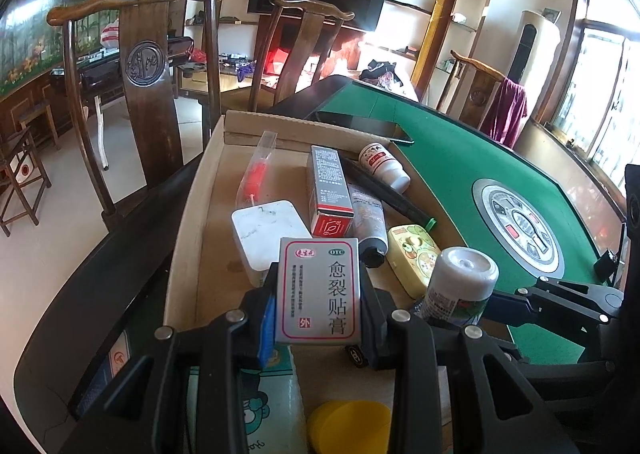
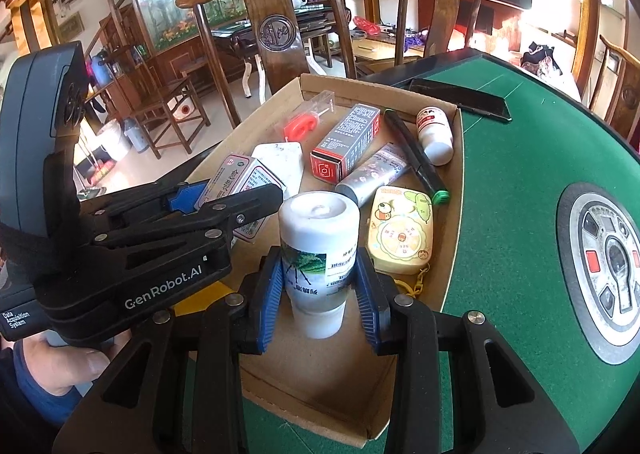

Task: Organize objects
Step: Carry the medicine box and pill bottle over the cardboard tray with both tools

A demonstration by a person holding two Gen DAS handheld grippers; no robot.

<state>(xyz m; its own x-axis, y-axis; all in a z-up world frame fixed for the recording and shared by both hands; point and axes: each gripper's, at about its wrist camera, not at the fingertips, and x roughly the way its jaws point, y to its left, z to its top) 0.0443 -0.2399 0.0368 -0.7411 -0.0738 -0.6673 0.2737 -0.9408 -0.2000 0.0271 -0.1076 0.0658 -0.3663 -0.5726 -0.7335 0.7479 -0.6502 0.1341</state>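
The left gripper [image 1: 320, 318] clamps a plaster box [image 1: 319, 294] and the right gripper [image 2: 320, 302] a white bottle [image 2: 318, 254], both above the carton [image 2: 452, 221]; each should be lowered onto bare cardboard, clear of the tube [image 2: 372, 173]; the carton's near floor stays hidden.

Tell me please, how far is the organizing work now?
Mostly done: the cardboard box already holds the grey and red carton, small white bottle, tube and yellow case. In hand: the left gripper grips the medicine box, the right gripper the white-capped bottle. Left: releasing both into the box.
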